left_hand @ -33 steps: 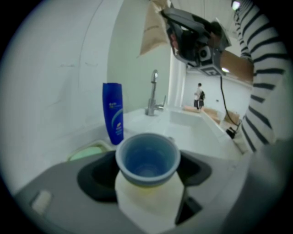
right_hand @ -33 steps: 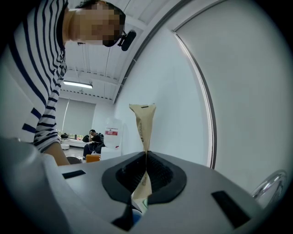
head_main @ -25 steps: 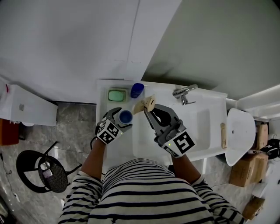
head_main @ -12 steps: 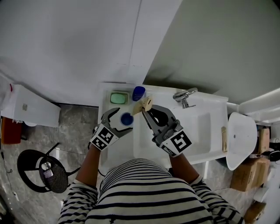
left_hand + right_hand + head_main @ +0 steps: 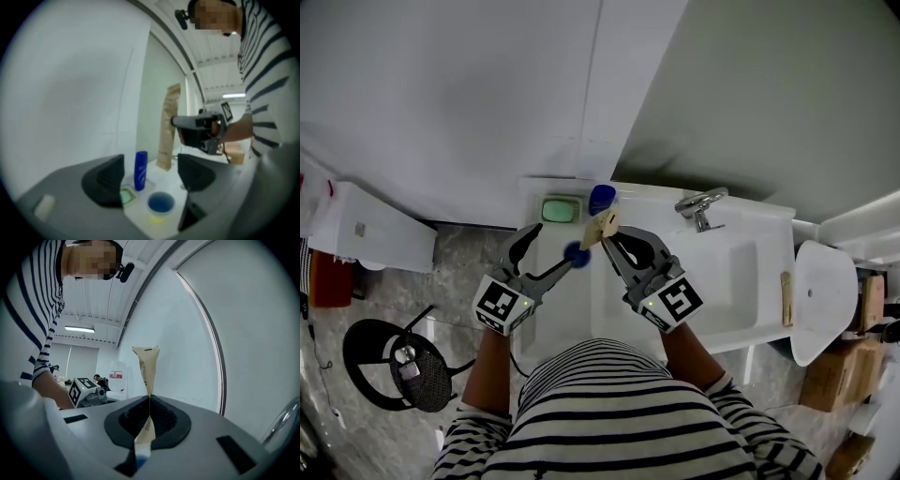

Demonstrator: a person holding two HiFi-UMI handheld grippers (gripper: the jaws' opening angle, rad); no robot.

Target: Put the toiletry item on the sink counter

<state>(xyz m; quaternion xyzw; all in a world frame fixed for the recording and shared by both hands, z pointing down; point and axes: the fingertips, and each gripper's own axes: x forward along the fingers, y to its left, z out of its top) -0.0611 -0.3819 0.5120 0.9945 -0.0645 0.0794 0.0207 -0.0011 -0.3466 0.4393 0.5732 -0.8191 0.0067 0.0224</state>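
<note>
A small round blue cup point(image 5: 576, 253) point(image 5: 161, 204) stands on the white sink counter point(image 5: 546, 319), in front of a blue bottle point(image 5: 602, 198) point(image 5: 140, 170) and a green soap bar point(image 5: 558, 209) point(image 5: 125, 197). My left gripper point(image 5: 551, 249) point(image 5: 149, 176) hangs above and short of the cup. Its jaws stand wide apart, have just been closing a little, and have nothing between them. My right gripper point(image 5: 614, 236) point(image 5: 149, 416) is shut on a tall tan pouch point(image 5: 602, 228) point(image 5: 146, 369) point(image 5: 168, 126), held upright over the counter's edge by the basin.
The basin point(image 5: 712, 272) and chrome faucet point(image 5: 701, 206) lie to the right, with a wooden brush point(image 5: 786, 298) on the far rim. A white toilet point(image 5: 820, 295) stands further right. A black stool point(image 5: 389, 361) and a white cabinet point(image 5: 375, 239) are on the left.
The left gripper has lifted and drawn back from the blue cup, which stays on the counter. The right gripper and its pouch have not moved.
</note>
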